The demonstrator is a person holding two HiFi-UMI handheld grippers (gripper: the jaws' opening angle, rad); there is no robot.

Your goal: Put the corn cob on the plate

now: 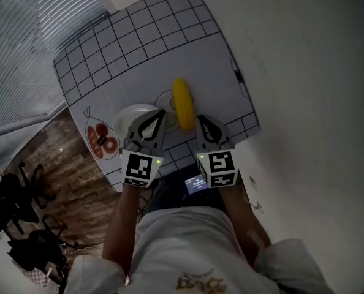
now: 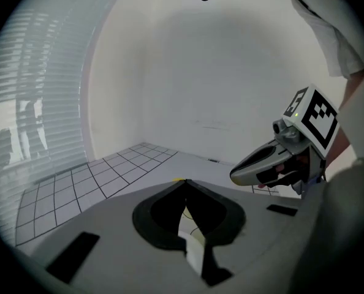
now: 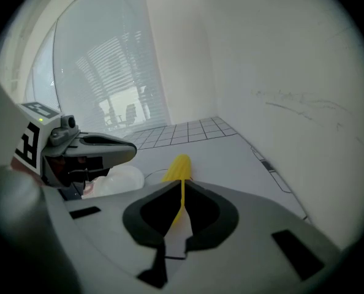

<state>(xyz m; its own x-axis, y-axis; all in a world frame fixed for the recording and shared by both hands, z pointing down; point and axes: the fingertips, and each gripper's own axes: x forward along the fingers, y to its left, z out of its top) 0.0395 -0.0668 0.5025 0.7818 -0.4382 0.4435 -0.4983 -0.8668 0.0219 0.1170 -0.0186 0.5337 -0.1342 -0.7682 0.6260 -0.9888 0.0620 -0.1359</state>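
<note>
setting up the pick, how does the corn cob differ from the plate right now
The corn cob is yellow and long; the plate is white and round. The corn cob shows whole in the head view, while the left gripper covers part of the plate. Both rest on the gridded mat, side by side.

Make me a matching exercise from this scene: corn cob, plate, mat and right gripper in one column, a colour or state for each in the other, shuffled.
1. corn cob
2. plate
3. mat
4. right gripper

A. jaws shut, nothing held
B. round, white
C. yellow
D. black grid lines

Pairs: 1-C, 2-B, 3-D, 4-A
</note>
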